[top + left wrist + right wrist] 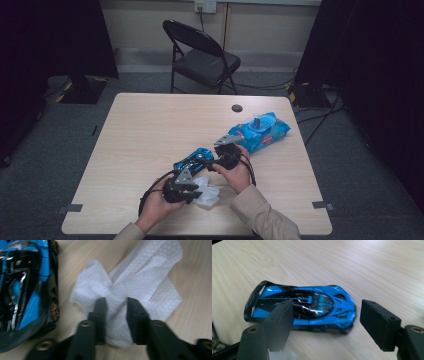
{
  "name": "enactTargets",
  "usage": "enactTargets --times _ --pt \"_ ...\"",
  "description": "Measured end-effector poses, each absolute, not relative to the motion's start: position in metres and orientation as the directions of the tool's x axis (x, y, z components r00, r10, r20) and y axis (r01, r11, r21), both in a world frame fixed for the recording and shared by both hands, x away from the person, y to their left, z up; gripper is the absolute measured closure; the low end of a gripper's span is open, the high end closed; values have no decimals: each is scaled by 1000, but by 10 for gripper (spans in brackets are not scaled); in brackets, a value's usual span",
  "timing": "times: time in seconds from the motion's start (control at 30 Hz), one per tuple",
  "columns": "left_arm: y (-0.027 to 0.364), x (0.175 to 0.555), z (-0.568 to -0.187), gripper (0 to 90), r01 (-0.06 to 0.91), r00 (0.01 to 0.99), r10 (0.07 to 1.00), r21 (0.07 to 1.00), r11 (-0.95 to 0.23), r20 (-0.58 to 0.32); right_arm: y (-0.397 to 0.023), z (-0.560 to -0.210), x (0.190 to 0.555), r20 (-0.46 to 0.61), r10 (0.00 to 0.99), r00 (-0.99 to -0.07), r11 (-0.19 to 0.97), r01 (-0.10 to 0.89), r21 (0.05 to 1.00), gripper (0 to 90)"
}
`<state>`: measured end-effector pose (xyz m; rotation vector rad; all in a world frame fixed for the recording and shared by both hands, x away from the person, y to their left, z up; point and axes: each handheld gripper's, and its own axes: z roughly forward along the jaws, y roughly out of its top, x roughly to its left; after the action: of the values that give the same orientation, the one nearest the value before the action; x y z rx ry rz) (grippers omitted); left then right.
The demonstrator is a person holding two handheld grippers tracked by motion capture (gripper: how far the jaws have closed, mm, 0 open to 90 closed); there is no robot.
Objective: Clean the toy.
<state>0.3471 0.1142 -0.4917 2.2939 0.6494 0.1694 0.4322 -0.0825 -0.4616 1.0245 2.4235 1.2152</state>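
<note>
left gripper (113, 315) pinching white wipe (130, 287), right gripper (325, 325) spread over blue toy car (312, 308)

Left gripper (115, 315) jaws pinching wipe (130, 287)

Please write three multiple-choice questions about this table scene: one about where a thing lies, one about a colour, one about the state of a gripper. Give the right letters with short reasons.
1. Where does the white wipe lie?
A. on the chair
B. on the table beside the toy car
C. on top of the wipes pack

2. What colour is the toy car?
A. blue and black
B. red
C. yellow

3. How is the right gripper?
A. shut on the wipe
B. shut on the car
C. open

Answers:
1 B, the left gripper view shows the wipe on the wood next to the car.
2 A, the body is blue with black parts.
3 C, its jaws stand wide apart in front of the car.
</note>
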Motion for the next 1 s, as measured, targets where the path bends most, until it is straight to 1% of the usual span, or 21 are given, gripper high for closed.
enactTargets --times 0.07,0.1,0.17,0.27,0.37,0.7,0.77,0.83,0.93,1.0 --pt "117 348 -492 870 446 845 523 683 -578 -110 -76 -464 435 96 672 -734 417 483 770 264" --pt "118 348 -491 883 461 841 525 675 -576 -127 -72 -465 435 98 671 -735 420 486 767 260" --pt "121 348 -491 888 477 836 526 675 -563 -153 -67 -466 438 110 665 -739 421 492 762 233" --pt "129 348 -490 889 502 829 524 671 -546 -194 -60 -470 441 117 668 -735 416 498 761 229" --pt "138 348 -487 889 518 818 535 675 -525 -211 -55 -473 443 128 654 -746 414 494 765 216" --pt "166 344 -483 887 517 812 555 663 -542 -180 -36 -476 440 88 622 -778 471 463 751 200" --pt "171 344 -484 886 522 810 558 656 -545 -180 -34 -478 440 88 623 -777 477 467 744 190" --pt "178 345 -485 885 535 801 567 654 -535 -191 -33 -480 439 59 619 -784 495 446 746 173" --pt "188 348 -486 885 555 784 586 654 -514 -206 -32 -481 438 57 615 -786 499 445 743 156" --pt "192 349 -485 885 563 776 596 652 -507 -207 -30 -481 438 33 606 -795 523 428 737 142"
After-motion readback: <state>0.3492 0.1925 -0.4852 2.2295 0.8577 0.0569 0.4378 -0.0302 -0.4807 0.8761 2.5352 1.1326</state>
